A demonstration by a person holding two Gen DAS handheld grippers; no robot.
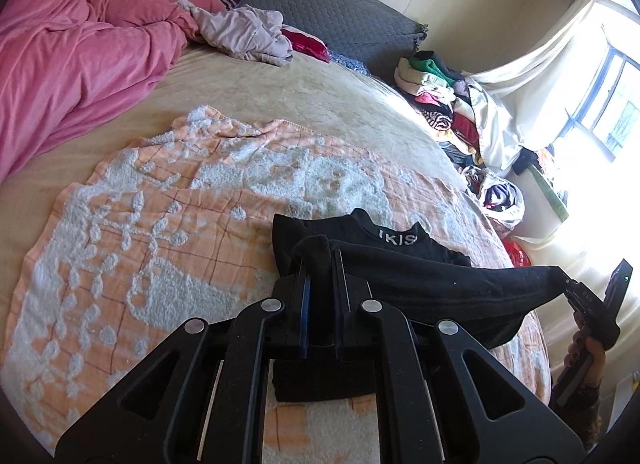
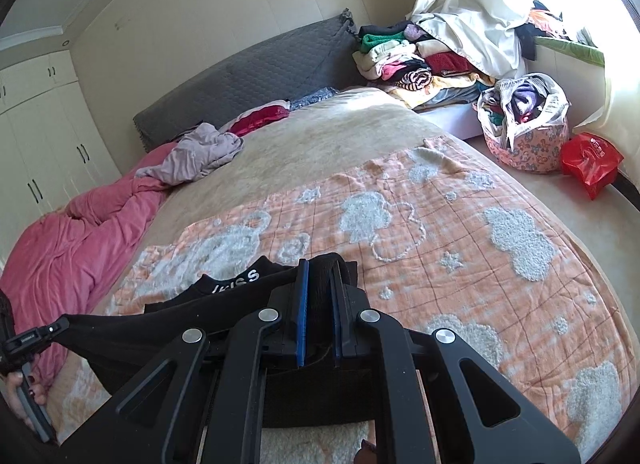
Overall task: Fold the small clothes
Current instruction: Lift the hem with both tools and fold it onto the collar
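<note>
A small black garment (image 1: 420, 276) with white lettering on its band lies on an orange and white towel (image 1: 160, 232) on the bed. My left gripper (image 1: 320, 264) is shut on one corner of the garment and lifts it. My right gripper (image 2: 318, 276) is shut on the opposite corner (image 2: 320, 296). The cloth is stretched between them, a little above the towel. The right gripper also shows at the right edge of the left wrist view (image 1: 572, 288), and the left gripper shows at the left edge of the right wrist view (image 2: 56, 324).
A pink duvet (image 1: 68, 59) and a lilac garment (image 1: 244, 31) lie at the head of the bed by a grey headboard (image 1: 312, 3). Piled clothes (image 2: 404, 59), a laundry basket (image 2: 528, 123) and a red bag (image 2: 592, 159) stand by the window.
</note>
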